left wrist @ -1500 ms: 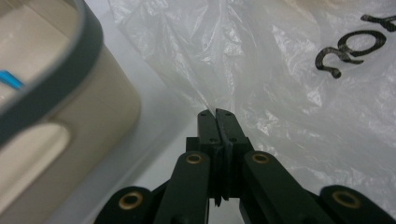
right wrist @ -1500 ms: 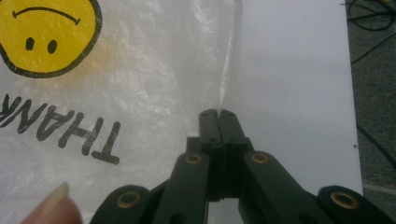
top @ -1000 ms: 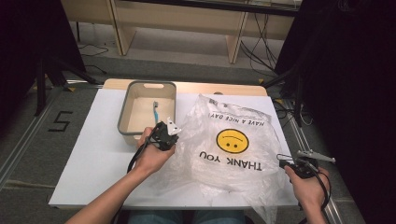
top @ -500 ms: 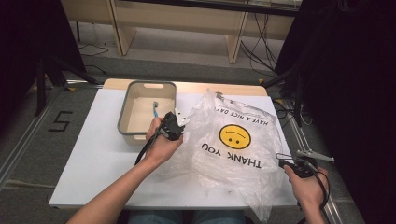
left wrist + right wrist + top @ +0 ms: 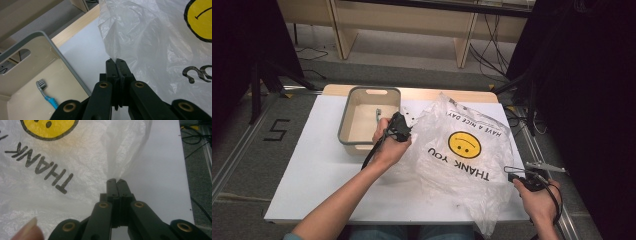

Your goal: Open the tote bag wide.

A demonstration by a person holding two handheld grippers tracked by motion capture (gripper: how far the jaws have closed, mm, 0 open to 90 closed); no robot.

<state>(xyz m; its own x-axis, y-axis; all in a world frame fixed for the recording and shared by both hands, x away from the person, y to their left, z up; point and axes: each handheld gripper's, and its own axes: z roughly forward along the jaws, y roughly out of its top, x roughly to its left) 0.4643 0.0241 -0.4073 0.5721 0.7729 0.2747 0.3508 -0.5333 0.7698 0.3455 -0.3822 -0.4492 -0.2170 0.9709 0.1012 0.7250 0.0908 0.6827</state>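
In the high view a grey bin (image 5: 346,131) sits at upper left of the white surface (image 5: 312,170), with a toothbrush (image 5: 378,114) lying inside it – the left claw view shows it at lower left, grey bristles and blue handle (image 5: 46,93). Just right of the bin, near frame centre, the left claw (image 5: 404,125) is clenched on the left edge of the clear plastic bag (image 5: 462,160); in its own view the jaws meet at a pinched fold of film (image 5: 115,60), with the bag spreading to the upper right (image 5: 150,37). The bag lies crumpled across the middle and right of the surface, its yellow smiley (image 5: 464,144) and the words THANK YOU reading upside down from the person's side. At lower right the right claw (image 5: 512,174) is clenched on the bag's right edge – its own view shows the jaws pressed together on a gathered peak of plastic (image 5: 116,180), the smiley at upper left (image 5: 47,127) and bare surface to the right (image 5: 165,170)
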